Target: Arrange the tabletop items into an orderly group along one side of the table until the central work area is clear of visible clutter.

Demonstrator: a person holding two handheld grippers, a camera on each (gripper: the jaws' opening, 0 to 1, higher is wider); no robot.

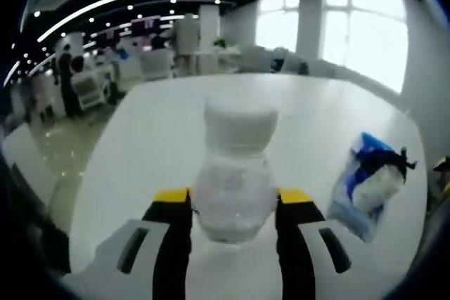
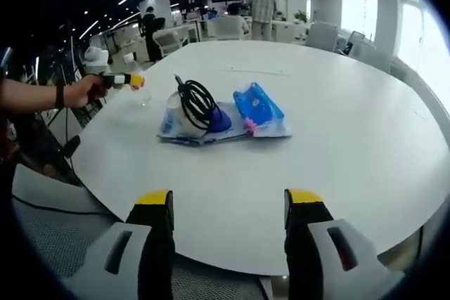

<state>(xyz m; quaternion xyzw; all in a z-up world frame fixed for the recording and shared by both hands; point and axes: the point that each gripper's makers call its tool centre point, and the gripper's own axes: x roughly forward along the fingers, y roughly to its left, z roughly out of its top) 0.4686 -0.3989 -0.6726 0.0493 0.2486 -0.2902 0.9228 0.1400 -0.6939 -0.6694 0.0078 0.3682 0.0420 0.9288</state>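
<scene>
Left claw (image 1: 233, 205) is clamped on a clear plastic bottle (image 1: 234, 173), held over the table (image 1: 155, 145). Right claw (image 2: 228, 205) hangs open at the near edge, holding nothing. Looks early to me: the blue packets (image 2: 259, 110) and black cable (image 2: 197, 102) sit mid-table, ungrouped.

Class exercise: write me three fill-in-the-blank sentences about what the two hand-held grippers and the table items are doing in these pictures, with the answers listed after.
1. The left hand-held gripper is shut on a clear plastic ______.
2. The right hand-held gripper has its jaws ______ and holds nothing.
3. A coiled black cable lies on top of the plastic ______ on the white table.

Missing words: bottle; open; packets
</scene>
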